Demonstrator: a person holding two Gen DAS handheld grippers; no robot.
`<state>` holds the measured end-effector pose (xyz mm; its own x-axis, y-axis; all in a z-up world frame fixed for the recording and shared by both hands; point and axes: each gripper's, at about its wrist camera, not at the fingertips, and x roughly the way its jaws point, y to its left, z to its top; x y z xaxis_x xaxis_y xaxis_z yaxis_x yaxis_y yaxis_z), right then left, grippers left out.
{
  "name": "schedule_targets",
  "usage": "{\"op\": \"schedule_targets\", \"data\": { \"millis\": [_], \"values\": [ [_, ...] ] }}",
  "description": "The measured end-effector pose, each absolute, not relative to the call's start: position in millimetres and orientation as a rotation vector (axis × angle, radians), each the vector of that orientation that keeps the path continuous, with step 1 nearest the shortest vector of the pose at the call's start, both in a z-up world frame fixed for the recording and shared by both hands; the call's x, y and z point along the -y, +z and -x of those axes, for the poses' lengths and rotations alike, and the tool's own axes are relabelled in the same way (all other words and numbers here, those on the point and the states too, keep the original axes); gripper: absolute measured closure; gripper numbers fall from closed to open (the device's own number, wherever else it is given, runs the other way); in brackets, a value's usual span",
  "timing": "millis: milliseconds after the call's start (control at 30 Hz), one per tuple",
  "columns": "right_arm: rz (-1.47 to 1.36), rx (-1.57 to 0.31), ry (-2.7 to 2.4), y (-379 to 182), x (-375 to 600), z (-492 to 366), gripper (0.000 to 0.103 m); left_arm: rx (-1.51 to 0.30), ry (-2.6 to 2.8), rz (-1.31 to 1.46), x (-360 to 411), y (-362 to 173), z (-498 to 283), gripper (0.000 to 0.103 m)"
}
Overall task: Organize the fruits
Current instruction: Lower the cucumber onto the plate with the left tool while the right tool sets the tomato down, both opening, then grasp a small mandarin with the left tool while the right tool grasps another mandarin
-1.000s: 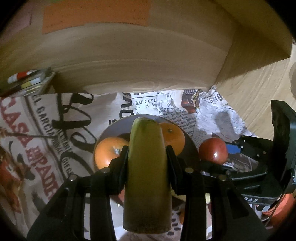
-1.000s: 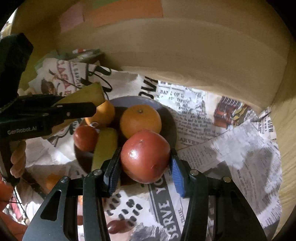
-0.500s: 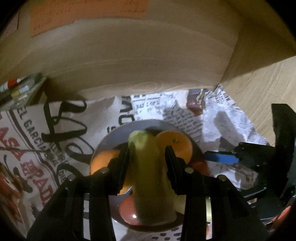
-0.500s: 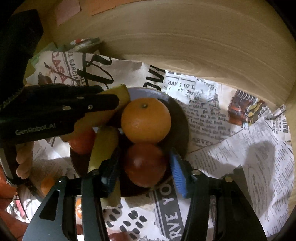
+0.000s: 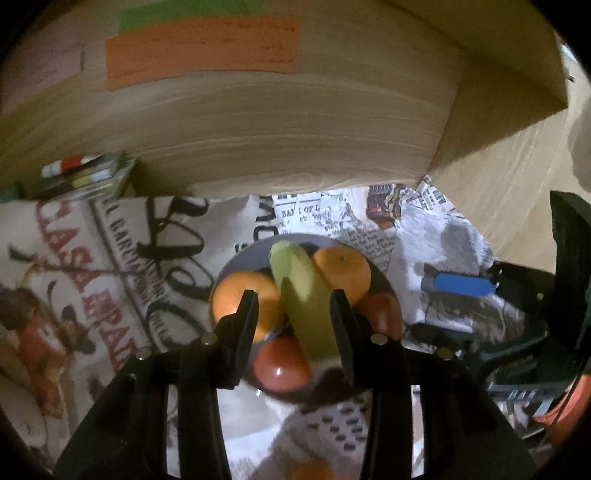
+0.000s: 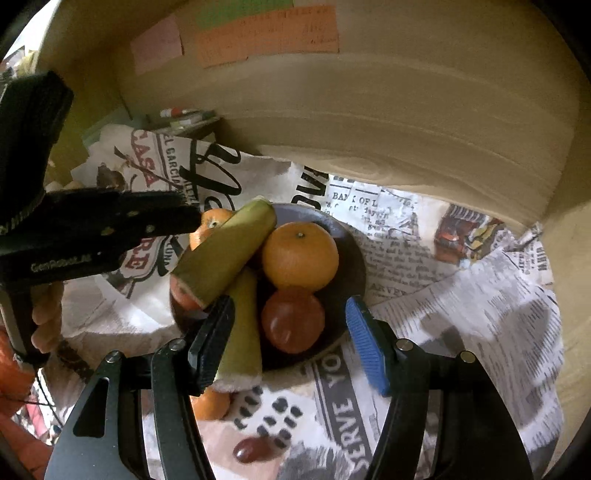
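Most of the fruit already sat in the dark plate [image 6: 352,254] ahead of both claws. The right claw [image 6: 291,341] was opening, its pads clear of the red apple [image 6: 293,319] lying on the plate between them. The left claw [image 5: 293,328] was opening around the green banana piece [image 5: 304,295], which leaned across the pile. A small orange [image 6: 210,404] and a dark grape [image 6: 253,450] waited on the newspaper [image 6: 461,314] below the right claw.

It looked like a home desk nook: a pale wood-grain counter [image 6: 576,295] was spread with printed newspaper sheets [image 6: 480,302]. Orange and pink paper sticky notes [image 6: 266,33] were stuck on the wooden back panel [image 6: 406,110].
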<state>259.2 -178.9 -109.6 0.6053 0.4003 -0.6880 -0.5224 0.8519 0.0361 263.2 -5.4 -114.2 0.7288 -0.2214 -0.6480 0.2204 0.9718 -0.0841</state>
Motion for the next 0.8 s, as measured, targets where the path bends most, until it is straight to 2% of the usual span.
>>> {"op": "schedule_targets", "data": {
  "millis": [133, 200, 333, 400, 800],
  "values": [
    [0.173, -0.733, 0.532, -105.2, 183.4, -241.6, 0.043, -0.721, -0.232, -0.004, -1.2, -119.7, -238.1, 0.06],
    [0.169, -0.732, 0.533, -105.3, 184.8, -233.7, 0.043, -0.728, -0.226, -0.002, -4.6, -124.9, -227.0, 0.052],
    [0.161, -0.729, 0.539, -109.1, 184.6, -216.2, 0.043, -0.746, -0.213, -0.012, -7.9, -138.3, -207.2, 0.048],
    [0.148, -0.735, 0.549, -114.2, 184.2, -208.2, 0.043, -0.766, -0.217, -0.012, -10.9, -148.1, -197.2, 0.042],
    [0.147, -0.816, 0.569, -153.7, 167.0, -190.5, 0.043, -0.855, -0.259, 0.031, -11.5, -194.4, -170.9, 0.041]
  ]
}}
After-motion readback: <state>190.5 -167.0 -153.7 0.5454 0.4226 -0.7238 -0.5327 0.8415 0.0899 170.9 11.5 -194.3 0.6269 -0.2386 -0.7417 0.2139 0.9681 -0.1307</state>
